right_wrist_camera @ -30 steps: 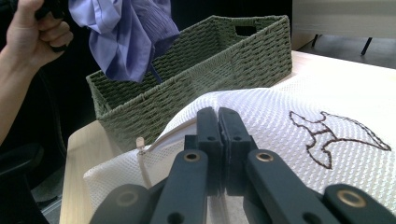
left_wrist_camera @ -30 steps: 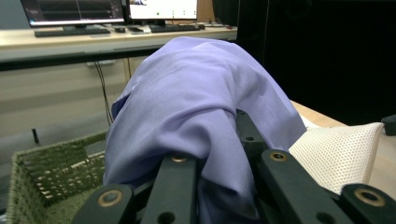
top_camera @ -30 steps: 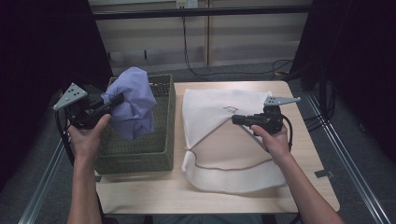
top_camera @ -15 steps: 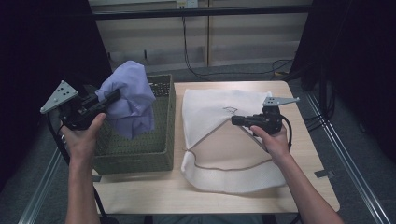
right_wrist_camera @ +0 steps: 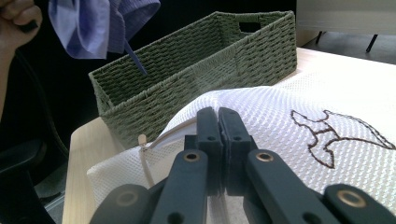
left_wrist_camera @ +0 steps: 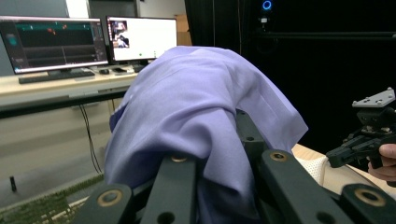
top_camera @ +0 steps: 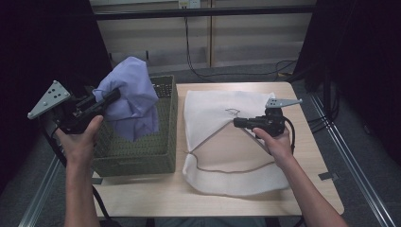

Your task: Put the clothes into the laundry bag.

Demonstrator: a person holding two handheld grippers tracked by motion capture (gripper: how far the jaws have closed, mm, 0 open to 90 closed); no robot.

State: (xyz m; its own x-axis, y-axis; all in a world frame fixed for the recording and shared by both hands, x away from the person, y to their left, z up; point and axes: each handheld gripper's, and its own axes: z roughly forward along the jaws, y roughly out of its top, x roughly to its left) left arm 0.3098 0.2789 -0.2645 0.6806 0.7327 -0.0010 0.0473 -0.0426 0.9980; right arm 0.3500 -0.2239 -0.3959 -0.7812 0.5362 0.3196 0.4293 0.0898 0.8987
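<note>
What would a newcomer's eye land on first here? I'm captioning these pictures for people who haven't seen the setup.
First, the lilac cloth, bunched in the left hand-held gripper and hanging above the green woven basket at the table's left. Next, the white mesh bag spread flat to the basket's right, its upper layer pinched and pulled open by the right hand-held gripper.

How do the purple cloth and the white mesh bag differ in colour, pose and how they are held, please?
The purple cloth is plain lavender; the white mesh bag bears a small dark embroidered figure. The cloth hangs bunched in the air over the green basket; the bag lies on the table. The left gripper holds the cloth up; the right gripper pinches the bag's opening edge. Both are soft fabric, each clamped by shut jaws.
</note>
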